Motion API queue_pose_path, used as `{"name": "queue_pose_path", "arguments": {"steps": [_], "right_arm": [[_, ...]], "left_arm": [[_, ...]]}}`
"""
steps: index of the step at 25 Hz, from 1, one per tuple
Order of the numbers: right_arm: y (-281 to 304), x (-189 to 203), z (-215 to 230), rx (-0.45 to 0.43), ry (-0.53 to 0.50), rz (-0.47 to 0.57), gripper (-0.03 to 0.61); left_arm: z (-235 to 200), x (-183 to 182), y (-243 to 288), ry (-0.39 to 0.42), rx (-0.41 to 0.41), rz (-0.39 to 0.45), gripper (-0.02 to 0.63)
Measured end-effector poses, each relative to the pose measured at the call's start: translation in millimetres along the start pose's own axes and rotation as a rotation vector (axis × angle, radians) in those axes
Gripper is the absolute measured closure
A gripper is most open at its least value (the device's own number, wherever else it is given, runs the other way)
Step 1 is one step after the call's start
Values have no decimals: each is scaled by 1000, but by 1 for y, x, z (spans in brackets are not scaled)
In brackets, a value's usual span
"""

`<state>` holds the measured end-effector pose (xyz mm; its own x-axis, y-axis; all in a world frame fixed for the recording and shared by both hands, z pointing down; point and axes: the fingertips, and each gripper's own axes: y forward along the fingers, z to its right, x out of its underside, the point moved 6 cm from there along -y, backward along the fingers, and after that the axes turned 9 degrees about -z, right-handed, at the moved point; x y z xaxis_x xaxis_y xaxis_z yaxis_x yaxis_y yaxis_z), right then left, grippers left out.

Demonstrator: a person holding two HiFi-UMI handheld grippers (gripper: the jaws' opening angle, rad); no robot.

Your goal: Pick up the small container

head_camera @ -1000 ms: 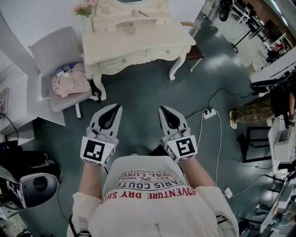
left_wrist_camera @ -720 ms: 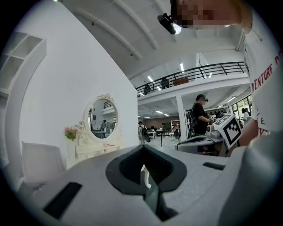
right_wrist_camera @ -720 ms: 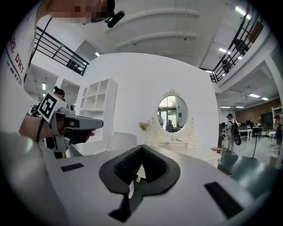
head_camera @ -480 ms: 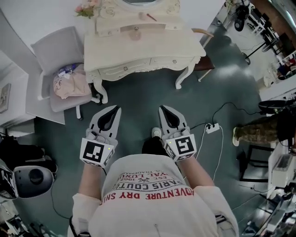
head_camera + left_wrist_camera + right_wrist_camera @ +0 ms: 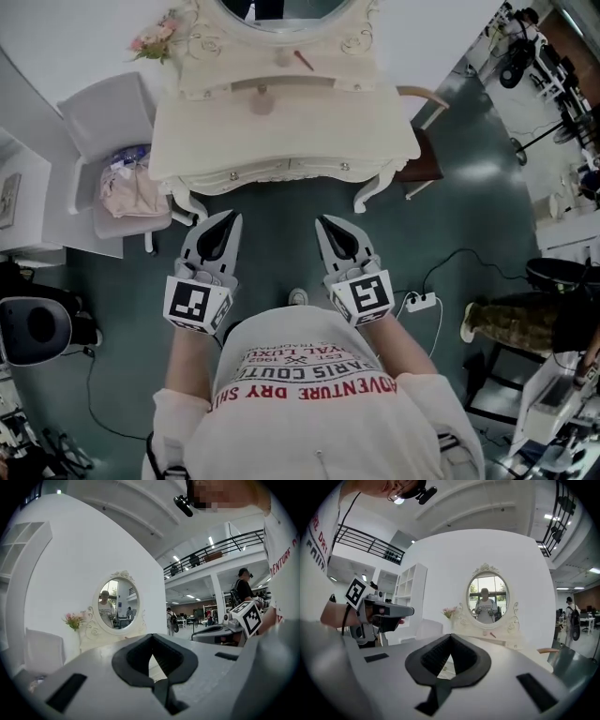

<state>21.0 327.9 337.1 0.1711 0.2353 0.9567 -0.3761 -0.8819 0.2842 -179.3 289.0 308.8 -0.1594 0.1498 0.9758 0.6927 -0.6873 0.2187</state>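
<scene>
Head view: left gripper [image 5: 231,218] and right gripper [image 5: 324,224] pinched together, empty, short of table [image 5: 356,131] front edge. Container [image 5: 262,101] near back edge; spread jaws before reaching, imo.

Right claw [image 5: 450,639] closed and empty, oval mirror [image 5: 488,597] on white vanity [image 5: 505,641] ahead, left claw [image 5: 405,612] at left

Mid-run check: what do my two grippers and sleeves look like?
The left gripper and right gripper are pale grey tapered shells with black teardrop-shaped linings; each carries a white cube with black square markers. The sleeves are white, the shirt printed in red.
</scene>
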Motion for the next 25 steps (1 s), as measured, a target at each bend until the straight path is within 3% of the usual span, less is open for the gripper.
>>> {"name": "queue_pose_path", "arguments": {"steps": [6, 12, 25], "right_arm": [[27, 4, 76, -13, 8, -14, 580], [75, 0, 126, -21, 39, -22, 580], [252, -41, 222, -27, 10, -58, 580]], "left_arm": [[0, -5, 68, -40, -59, -21, 609], [-29, -1, 117, -56, -100, -72, 608], [-170, -17, 278, -103, -118, -85, 608]]}}
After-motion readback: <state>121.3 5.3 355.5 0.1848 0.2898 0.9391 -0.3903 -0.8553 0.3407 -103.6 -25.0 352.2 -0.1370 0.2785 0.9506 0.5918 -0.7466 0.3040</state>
